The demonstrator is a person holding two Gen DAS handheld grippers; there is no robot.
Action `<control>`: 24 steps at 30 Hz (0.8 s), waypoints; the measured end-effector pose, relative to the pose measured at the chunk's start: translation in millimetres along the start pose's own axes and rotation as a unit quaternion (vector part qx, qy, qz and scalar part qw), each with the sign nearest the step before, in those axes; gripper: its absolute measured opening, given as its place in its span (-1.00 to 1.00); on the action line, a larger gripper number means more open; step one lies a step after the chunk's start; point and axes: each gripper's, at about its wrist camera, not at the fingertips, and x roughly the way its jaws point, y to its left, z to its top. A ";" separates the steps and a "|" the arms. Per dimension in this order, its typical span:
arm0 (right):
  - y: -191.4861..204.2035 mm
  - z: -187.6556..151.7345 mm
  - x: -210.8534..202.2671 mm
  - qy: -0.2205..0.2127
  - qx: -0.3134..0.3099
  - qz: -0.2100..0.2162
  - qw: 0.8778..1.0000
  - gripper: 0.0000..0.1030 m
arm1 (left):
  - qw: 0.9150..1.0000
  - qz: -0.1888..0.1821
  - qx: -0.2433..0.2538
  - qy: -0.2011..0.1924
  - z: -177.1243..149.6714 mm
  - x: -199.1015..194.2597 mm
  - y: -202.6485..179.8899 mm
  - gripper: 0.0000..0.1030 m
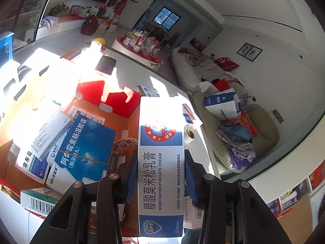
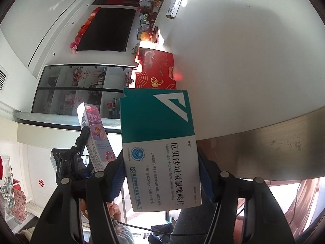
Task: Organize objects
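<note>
Two tools clamped on boxes, cream box (image 1: 161, 162) over carton edge (image 1: 130, 122)

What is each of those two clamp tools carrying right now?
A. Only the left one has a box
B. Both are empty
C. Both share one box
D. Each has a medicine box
D: the left gripper has its jaws pressed on a mometasone furoate cream box, and the right gripper has its jaws pressed on a teal and white irbesartan hydrochlorothiazide tablets box.
</note>
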 end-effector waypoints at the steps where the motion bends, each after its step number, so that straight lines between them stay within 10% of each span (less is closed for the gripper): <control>1: -0.6 -0.2 -0.3 0.000 0.001 0.000 1.000 0.22 | 1.000 0.001 0.000 0.000 0.0 0.1 0.0 -0.15; 24: -6.8 -3.7 1.5 0.001 0.020 0.006 1.000 0.23 | 1.000 0.011 -0.004 -0.005 3.2 -10.1 1.1 -0.15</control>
